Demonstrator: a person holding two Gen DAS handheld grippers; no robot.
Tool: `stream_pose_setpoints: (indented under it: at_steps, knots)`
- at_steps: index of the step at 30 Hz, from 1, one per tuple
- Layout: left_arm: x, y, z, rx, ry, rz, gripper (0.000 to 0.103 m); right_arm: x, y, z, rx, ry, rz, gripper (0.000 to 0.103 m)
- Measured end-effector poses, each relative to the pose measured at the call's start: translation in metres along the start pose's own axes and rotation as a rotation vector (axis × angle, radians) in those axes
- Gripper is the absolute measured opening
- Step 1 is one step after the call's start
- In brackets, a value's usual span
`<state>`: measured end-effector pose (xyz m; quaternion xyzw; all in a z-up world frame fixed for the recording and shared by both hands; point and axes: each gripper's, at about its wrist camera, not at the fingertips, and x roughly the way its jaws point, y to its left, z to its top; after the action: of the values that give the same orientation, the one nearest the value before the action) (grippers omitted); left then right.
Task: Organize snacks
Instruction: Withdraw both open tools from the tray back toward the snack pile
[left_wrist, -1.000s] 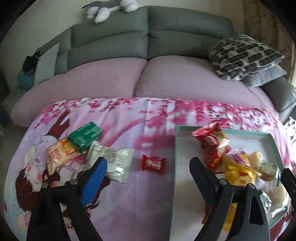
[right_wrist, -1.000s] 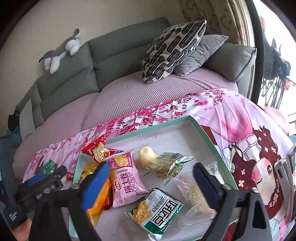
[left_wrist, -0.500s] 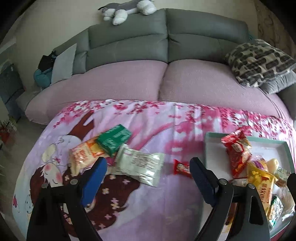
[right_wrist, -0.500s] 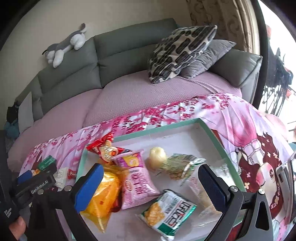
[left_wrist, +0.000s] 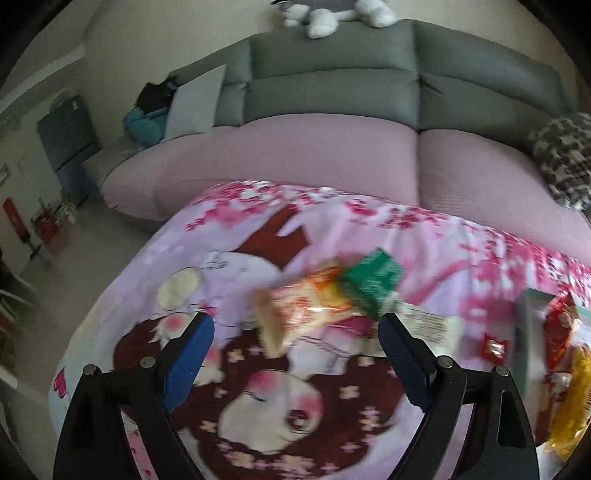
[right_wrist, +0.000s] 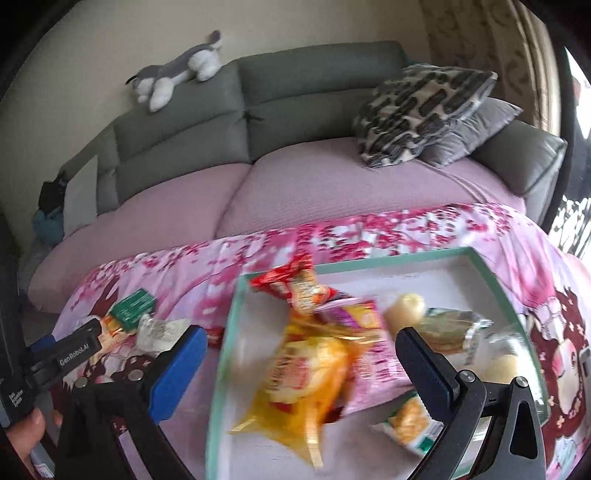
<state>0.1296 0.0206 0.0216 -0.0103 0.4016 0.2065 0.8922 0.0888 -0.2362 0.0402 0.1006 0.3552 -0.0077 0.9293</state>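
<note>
Left claw (left_wrist: 295, 343) apart over orange packet (left_wrist: 303, 306) — right claw (right_wrist: 299, 354) apart, empty, above tray (right_wrist: 391, 260) of snacks

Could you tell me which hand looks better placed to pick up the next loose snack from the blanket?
Left, probably. The left tongs stand open, facing the orange packet and green box outside the tray. The right tongs face snacks already inside it.

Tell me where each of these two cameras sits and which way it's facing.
Left wrist: on the left gripper, angled down at loose snacks on the pink blanket; its own open fingers show.
Right wrist: on the right gripper, angled down at the tray; its open fingers, left gripper and a hand show.
Shared: sofa, green box, tray.
</note>
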Motion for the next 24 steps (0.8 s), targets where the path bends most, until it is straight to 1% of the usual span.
stream_pose_setpoints:
  at_steps: [3, 12, 19, 24]
  knots:
    - [0.006, 0.023, 0.001, -0.038, 0.010, 0.024, 0.091, 0.003, 0.019, -0.003, -0.021, 0.010, 0.036, 0.103]
    - [0.016, 0.075, -0.001, -0.098, 0.033, 0.049, 0.091, 0.014, 0.069, -0.015, -0.077, 0.038, 0.102, 0.103]
    - [0.025, 0.105, -0.005, -0.154, 0.054, 0.041, 0.091, 0.024, 0.102, -0.028, -0.114, 0.074, 0.153, 0.103]
    - [0.031, 0.108, -0.006, -0.166, 0.067, 0.008, 0.091, 0.031, 0.110, -0.033, -0.130, 0.089, 0.169, 0.103]
